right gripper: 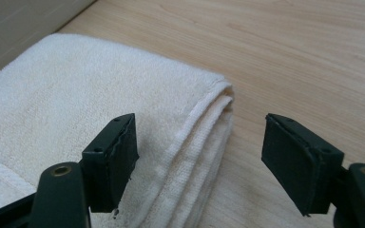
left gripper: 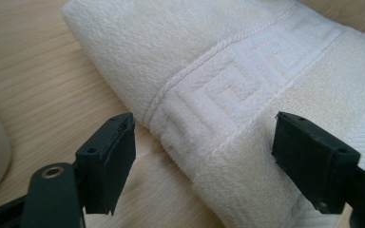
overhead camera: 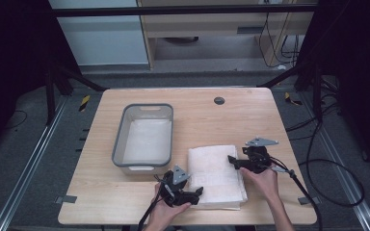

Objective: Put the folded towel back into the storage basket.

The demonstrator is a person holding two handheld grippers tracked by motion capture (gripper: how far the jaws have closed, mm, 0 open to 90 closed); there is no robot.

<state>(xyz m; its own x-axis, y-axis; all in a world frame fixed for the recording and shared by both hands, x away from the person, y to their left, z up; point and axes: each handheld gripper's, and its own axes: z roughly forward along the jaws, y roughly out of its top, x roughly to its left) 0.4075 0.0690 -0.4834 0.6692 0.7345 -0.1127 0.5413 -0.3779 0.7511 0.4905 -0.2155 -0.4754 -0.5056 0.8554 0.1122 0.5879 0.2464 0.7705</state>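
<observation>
A folded cream towel (overhead camera: 216, 175) lies on the wooden table (overhead camera: 197, 108), near the front edge. My left gripper (overhead camera: 198, 191) sits at the towel's near left corner with its jaws apart. In the left gripper view the towel's patterned band (left gripper: 228, 90) lies between and beyond the two pads, which do not press on it. My right gripper (overhead camera: 232, 160) is at the towel's right edge, also open. In the right gripper view the towel's layered folded edge (right gripper: 199, 142) runs between the jaws with gaps on both sides.
A grey plastic basin (overhead camera: 144, 137) with a pale lining stands left of the towel, close to my left gripper. A small dark round grommet (overhead camera: 219, 100) is set in the table's far side. Black cables (overhead camera: 318, 168) trail off to the right.
</observation>
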